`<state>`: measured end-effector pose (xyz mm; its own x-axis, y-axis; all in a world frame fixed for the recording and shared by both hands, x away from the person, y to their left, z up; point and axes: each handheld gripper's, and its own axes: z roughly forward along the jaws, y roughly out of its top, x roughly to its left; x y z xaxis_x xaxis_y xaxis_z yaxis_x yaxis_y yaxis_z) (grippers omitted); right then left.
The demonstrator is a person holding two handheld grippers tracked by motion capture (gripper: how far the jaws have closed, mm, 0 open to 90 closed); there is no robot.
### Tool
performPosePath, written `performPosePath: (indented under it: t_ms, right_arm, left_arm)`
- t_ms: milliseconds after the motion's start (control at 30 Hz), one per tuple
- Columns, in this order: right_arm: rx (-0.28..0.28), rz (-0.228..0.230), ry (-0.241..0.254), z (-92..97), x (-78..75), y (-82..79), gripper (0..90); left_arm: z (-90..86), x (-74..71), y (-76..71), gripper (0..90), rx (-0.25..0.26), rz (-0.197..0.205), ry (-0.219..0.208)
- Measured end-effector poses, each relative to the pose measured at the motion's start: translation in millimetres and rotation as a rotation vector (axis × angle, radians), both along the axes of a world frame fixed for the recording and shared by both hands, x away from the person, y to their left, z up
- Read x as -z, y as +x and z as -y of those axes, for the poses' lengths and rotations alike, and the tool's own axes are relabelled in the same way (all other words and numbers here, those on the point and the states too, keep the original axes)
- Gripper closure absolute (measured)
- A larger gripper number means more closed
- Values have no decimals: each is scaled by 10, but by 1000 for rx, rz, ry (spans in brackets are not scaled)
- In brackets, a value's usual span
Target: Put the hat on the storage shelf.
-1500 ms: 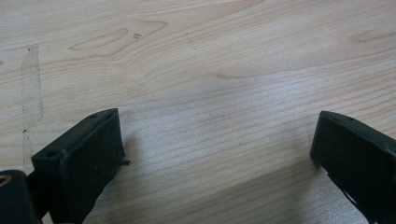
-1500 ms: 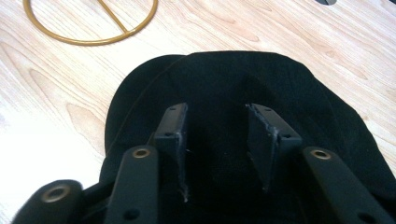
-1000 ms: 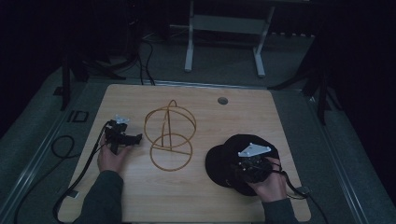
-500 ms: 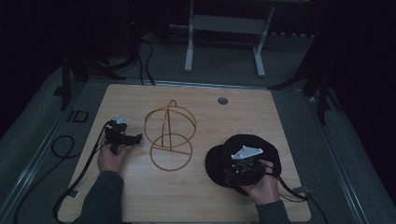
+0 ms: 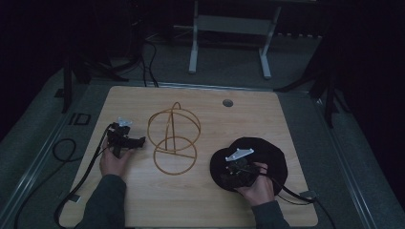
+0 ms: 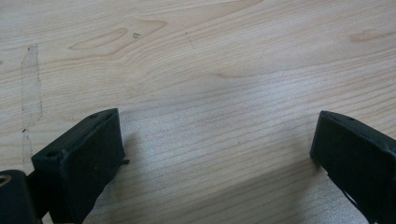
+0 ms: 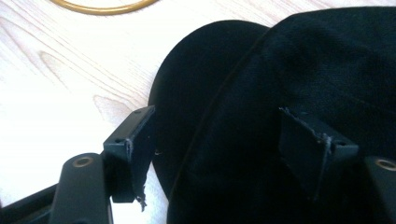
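A wooden bench point(image 5: 200, 200) holds a gold wire stand point(image 5: 173, 139) near its middle, made of thin hoops, with one hoop lying flat and others standing up from it. To the right of it, well apart, lies a black hat point(image 5: 267, 155) on the bench. The right gripper point(image 5: 237, 172) sits over the near left part of the hat, held by the person's right hand point(image 5: 258, 187). In the right gripper view its jaws are wide apart, one over the brim and one over the dark cloth, and they are not squeezing anything. The left gripper point(image 5: 125, 139) is at the left side of the bench, beside the wire stand but not touching it, held by the left hand point(image 5: 113, 162). Its jaws are wide open too, with only bare wood between them.
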<state>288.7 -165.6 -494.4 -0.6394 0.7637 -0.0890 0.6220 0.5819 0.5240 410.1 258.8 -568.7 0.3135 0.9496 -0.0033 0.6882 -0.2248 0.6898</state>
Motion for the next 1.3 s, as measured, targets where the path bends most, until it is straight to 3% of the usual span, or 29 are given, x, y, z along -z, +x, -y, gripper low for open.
performPosePath:
  t_ms: [200, 467, 633, 733, 900, 1067, 1200, 1300]
  right_arm:
    - [13, -27, 8, -33, 60, 48, 340]
    - [38, -53, -17, -66, 114, 81, 361]
    - [80, -72, -9, -24, 164, 126, 403]
    - [88, -88, 25, 11, 176, 136, 421]
    - [62, -115, 55, 13, 175, 151, 552]
    - [39, -127, 85, 30, 178, 161, 622]
    - [31, -155, 156, 110, 180, 185, 692]
    - [20, -169, 176, 135, 177, 198, 714]
  left_arm:
    - [0, 0, 0, 22, 0, 0, 0]
    - [0, 0, 0, 22, 0, 0, 0]
    - [0, 0, 0, 22, 0, 0, 1]
    - [0, 0, 0, 21, 0, 0, 1]
    - [0, 0, 0, 22, 0, 0, 1]
    - [0, 1, 0, 22, 0, 1, 0]
    - [0, 0, 0, 22, 0, 0, 1]
    - [0, 0, 0, 22, 0, 0, 0]
